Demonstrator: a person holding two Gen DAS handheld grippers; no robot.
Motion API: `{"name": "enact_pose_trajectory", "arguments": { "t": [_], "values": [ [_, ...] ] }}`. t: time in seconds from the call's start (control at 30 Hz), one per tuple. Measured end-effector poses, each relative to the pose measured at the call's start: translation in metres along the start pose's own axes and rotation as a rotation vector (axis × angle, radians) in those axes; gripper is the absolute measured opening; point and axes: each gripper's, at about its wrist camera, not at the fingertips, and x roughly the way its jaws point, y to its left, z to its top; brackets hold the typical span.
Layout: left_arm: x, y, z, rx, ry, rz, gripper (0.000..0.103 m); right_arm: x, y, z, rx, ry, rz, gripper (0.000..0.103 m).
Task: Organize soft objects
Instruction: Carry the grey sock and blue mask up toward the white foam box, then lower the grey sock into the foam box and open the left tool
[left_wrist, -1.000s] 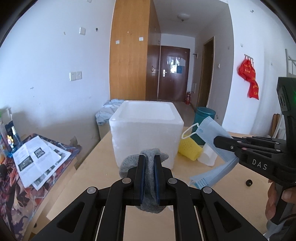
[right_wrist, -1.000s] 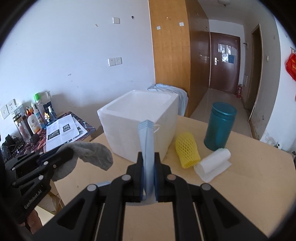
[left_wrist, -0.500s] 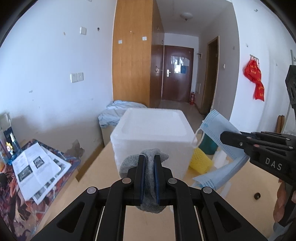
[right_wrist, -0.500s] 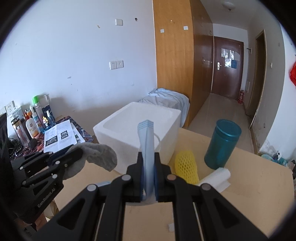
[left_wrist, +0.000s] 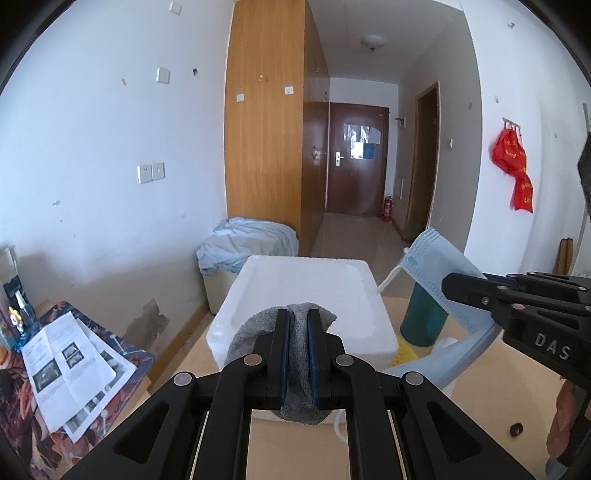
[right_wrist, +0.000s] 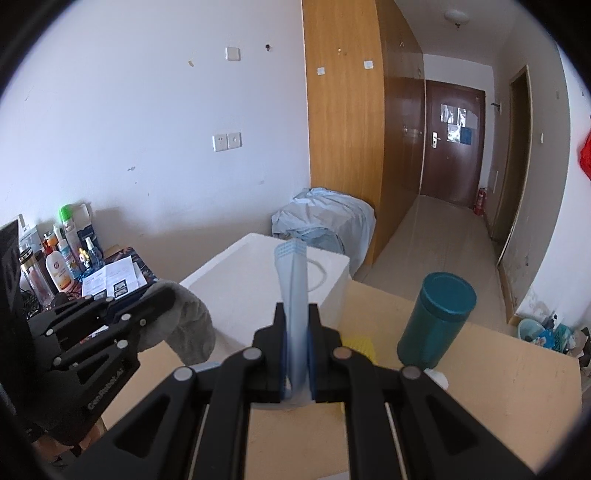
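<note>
A: Okay, quick pass. Left gripper (left_wrist: 298, 354) is pinching a grey sock (left_wrist: 295, 373), jaws closed down on the fabric, sock bunching above the tips and hanging limp below them. It's hovering just in front of the white foam box (left_wrist: 306, 291), near the front wall.

B: And the right one?

A: Right gripper (right_wrist: 295, 350) is clamping a blue face mask (right_wrist: 293, 280), jaws nearly together with only the thin folded mask between them. Mask is sticking up past the tips, ear loop dangling toward the box's right side.

B: Where's the rest sitting?

A: Teal canister (right_wrist: 436, 317) is standing right of the box on the wooden table (right_wrist: 498, 373). A yellow foam net (right_wrist: 360, 345) is lying between box and canister, mostly hidden by the gripper. Something white is peeking out just beside the canister base; can't tell what.

B: Handling notes?

A: Both held items are looking very light and floppy, no stiffness at all. Sock is draping, so I'm guessing it drops cleanly into the box when released over the opening. Mask is thin and could be clinging to a pad or catching its loop on the rim. Mid-body grip is looking fine for both.

B: Step in hand?

A: Judging it as carrying both toward the box opening; neither is over the cavity yet.
</note>
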Motion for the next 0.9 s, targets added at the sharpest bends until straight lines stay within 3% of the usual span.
{"name": "enact_pose_trajectory", "arguments": {
  "t": [0.53,0.63,0.9],
  "values": [
    [0.059,-0.011,0.022,0.031,0.001,-0.005,0.009,0.014,-0.014,0.001,0.018,0.005,0.0,0.012],
    [0.074,-0.012,0.022,0.023,0.04,-0.045,0.009,0.016,-0.018,0.001,0.025,0.007,-0.001,0.012],
    [0.097,-0.01,0.021,0.03,0.059,-0.033,0.009,0.02,-0.022,0.004,0.032,0.011,-0.003,0.011]
  ]
}}
